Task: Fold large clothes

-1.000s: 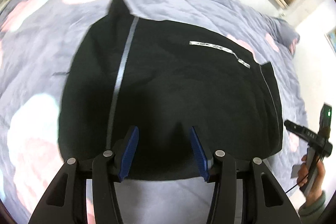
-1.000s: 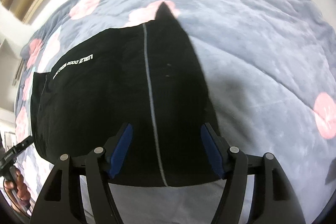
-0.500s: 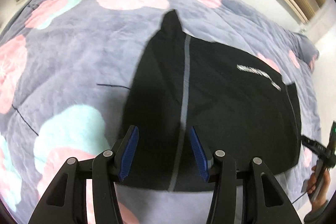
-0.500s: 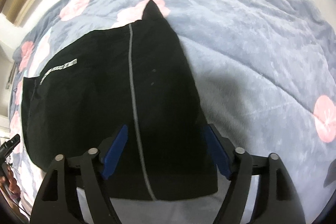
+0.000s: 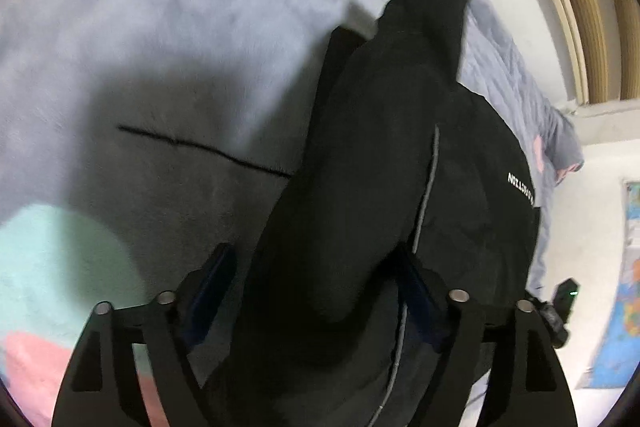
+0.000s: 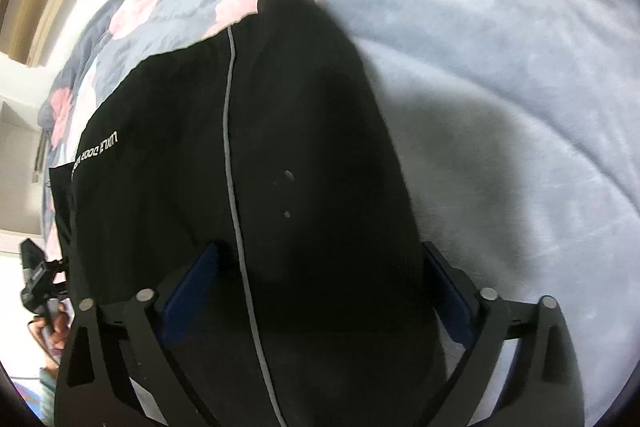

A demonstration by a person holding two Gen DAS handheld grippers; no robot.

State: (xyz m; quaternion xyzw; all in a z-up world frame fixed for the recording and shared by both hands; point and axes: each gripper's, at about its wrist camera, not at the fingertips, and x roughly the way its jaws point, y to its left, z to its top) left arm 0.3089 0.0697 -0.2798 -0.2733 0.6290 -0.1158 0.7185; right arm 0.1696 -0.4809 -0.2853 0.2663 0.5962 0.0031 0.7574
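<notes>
Bed [image 5: 168, 39] spread with a plush grey-blue blanket [image 6: 500, 75] — printed with pink and mint blotches. Directly on it, a black garment [image 6: 312, 131] with a thin grey stripe and small white lettering, one pointed end reaching toward a pink blotch. Beside the garment in the left wrist view, a thin dark line [image 5: 200, 147] across the blanket — thread or seam, unclear.
</notes>
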